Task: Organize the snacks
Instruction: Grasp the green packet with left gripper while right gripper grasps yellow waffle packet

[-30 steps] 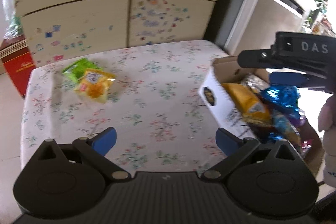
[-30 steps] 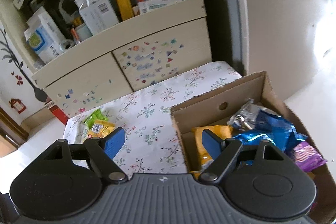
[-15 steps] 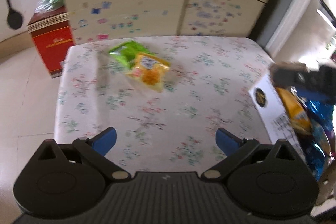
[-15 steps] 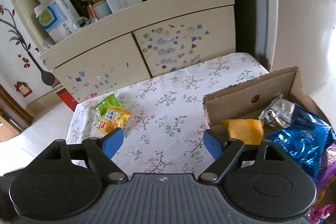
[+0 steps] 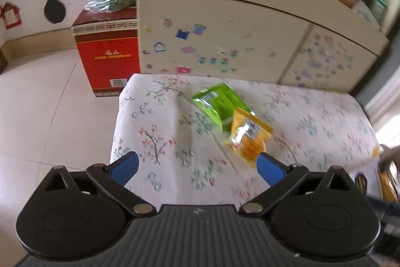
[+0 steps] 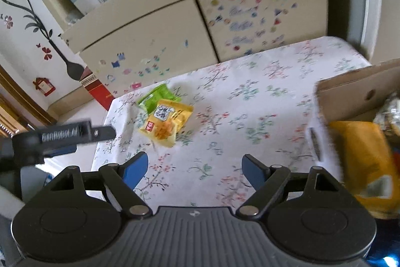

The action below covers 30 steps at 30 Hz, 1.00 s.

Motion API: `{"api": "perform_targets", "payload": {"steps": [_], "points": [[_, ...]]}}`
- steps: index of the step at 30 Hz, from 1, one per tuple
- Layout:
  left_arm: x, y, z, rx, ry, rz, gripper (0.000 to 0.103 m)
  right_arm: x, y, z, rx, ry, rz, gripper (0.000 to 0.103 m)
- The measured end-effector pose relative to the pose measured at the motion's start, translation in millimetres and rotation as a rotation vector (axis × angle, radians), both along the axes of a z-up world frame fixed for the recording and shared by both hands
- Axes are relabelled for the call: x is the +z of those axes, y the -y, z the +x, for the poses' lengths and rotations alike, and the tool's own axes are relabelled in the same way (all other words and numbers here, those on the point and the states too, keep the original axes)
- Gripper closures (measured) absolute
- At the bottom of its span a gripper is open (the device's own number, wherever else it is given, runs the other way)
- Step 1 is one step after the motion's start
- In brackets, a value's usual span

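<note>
- The cardboard box [image 6: 355, 91] runs off the right edge.
- The yellow packet [image 6: 167, 121] covers part of the green packet [image 6: 157, 95].
- Cabinet stickers [image 5: 325, 59] are too blurred to read.

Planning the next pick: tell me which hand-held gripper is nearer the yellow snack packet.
Left. The left hand-held gripper has a fingertip right beside the yellow snack packet; the right hand-held gripper hangs farther back.

Tablecloth [image 6: 250, 96]: matt floral cloth
Yellow packet [image 6: 166, 125]: glossy plastic
Green packet [image 5: 217, 101]: glossy plastic
Box [image 6: 355, 89]: matt brown cardboard
Cabinet [image 6: 155, 41]: matt cream wood
</note>
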<state>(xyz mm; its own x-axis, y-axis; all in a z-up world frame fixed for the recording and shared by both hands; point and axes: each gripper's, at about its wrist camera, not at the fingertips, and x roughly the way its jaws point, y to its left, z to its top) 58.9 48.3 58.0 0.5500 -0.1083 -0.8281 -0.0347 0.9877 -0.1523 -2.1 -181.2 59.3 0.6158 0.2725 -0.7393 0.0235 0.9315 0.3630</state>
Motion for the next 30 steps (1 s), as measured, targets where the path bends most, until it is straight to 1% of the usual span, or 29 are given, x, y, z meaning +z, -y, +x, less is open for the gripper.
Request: {"api": "perform_targets", "payload": {"steps": [3, 7, 10, 17, 22, 27, 28, 29, 30], "points": [[-6, -7, 15, 0.058, -0.019, -0.030, 0.003, -14, -13, 13, 0.008, -0.008, -0.014, 0.020], [-11, -12, 31, 0.098, -0.029, -0.053, 0.003, -28, -27, 30, 0.015, -0.035, 0.026, 0.022], [-17, -15, 40, 0.106, -0.039, -0.065, 0.003, -33, -38, 40, 0.024, -0.024, 0.031, 0.022], [-32, -27, 58, 0.156, -0.059, -0.090, 0.003, -49, -55, 64, -0.008, -0.018, 0.064, 0.021], [-39, -34, 68, 0.183, -0.061, -0.106, 0.003, -58, -62, 79, -0.021, -0.008, 0.051, 0.021], [-46, -33, 78, 0.207, -0.078, -0.168, 0.003, -62, -72, 86, -0.012, 0.033, -0.016, 0.021], [-48, -32, 80, 0.211, -0.083, -0.177, 0.003, -63, -74, 87, -0.014, 0.040, -0.027, 0.024], [-49, -30, 82, 0.214, -0.087, -0.180, 0.003, -64, -75, 89, -0.016, 0.048, -0.038, 0.031], [-51, -28, 84, 0.217, -0.090, -0.180, 0.003, -65, -75, 90, -0.015, 0.055, -0.056, 0.036]]}}
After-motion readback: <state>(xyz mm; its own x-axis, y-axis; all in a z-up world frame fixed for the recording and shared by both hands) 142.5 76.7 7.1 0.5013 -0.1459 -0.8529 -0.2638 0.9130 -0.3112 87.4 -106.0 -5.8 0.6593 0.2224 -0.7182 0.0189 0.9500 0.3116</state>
